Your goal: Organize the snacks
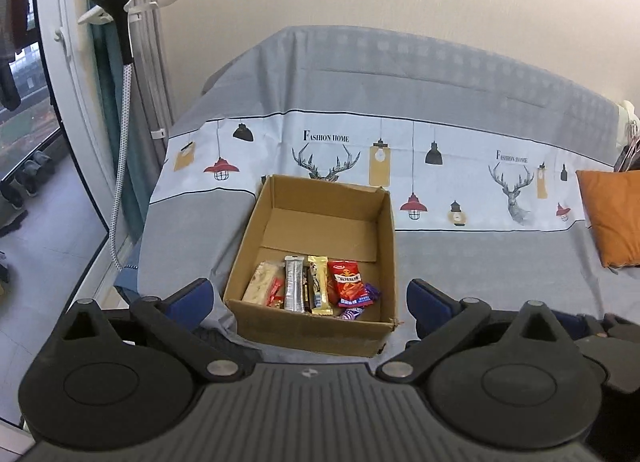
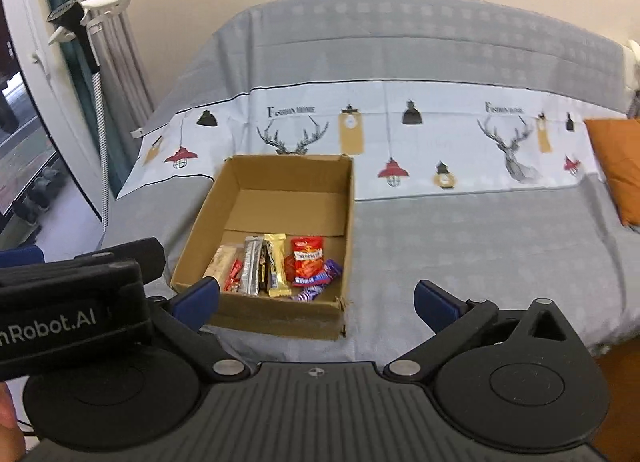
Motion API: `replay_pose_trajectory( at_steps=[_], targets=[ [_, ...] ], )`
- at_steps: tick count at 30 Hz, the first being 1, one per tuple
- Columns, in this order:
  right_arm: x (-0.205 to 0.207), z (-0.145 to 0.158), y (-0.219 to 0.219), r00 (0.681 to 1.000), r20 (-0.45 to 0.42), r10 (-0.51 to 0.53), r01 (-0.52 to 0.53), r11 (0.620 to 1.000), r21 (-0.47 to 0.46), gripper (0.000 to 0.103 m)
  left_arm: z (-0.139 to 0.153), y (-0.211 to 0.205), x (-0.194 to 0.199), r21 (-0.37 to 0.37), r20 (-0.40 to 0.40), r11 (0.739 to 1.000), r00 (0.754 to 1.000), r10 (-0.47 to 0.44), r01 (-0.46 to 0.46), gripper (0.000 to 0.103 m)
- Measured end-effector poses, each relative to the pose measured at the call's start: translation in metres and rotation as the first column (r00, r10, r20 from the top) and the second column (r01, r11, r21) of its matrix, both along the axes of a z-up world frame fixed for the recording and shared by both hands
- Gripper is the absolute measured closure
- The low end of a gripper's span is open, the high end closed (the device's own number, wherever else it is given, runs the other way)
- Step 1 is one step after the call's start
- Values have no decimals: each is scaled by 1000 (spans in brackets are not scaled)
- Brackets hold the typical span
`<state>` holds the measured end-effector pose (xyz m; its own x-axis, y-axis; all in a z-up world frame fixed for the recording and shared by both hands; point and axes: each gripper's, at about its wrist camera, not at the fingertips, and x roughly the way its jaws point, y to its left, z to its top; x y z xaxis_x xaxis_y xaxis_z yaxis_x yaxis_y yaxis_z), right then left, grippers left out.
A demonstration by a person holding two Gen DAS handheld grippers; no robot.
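Two tools, both mine, hang above the bed, tilted downward toward it. My left tool has its blue-padded fingers spread wide with nothing between the pads; my right tool is spread just as wide and also grips nothing. In the right wrist view the left tool's black body crosses the lower left of the frame. Low and centre in both views sits an open cardboard box on the grey patterned bedsheet. Its snacks lie side by side along the near wall: a pale bar, a silver bar, a gold bar, a red packet and small purple-wrapped pieces. An orange cushion lies at the right edge.
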<state>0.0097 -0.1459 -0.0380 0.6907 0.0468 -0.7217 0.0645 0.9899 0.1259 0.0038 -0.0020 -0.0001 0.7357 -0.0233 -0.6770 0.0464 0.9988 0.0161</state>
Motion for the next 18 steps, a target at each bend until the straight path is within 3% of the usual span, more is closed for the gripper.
replay_pose_trajectory(
  at_steps=[5, 12, 18],
  targets=[
    [-12, 4, -6, 1000, 6, -1, 1, 999, 41, 1, 5, -2, -7, 22, 12, 1000, 1000, -6, 6, 0],
    [-9, 0, -2, 1000, -27, -5, 6, 1000, 6, 1, -1, 1, -4, 29, -22, 1000, 1000, 2, -2, 0],
    [-14, 3, 6, 1000, 17, 6, -5, 999, -46, 1, -1, 2, -6, 51, -15, 999, 1000, 15, -14, 0]
  ],
)
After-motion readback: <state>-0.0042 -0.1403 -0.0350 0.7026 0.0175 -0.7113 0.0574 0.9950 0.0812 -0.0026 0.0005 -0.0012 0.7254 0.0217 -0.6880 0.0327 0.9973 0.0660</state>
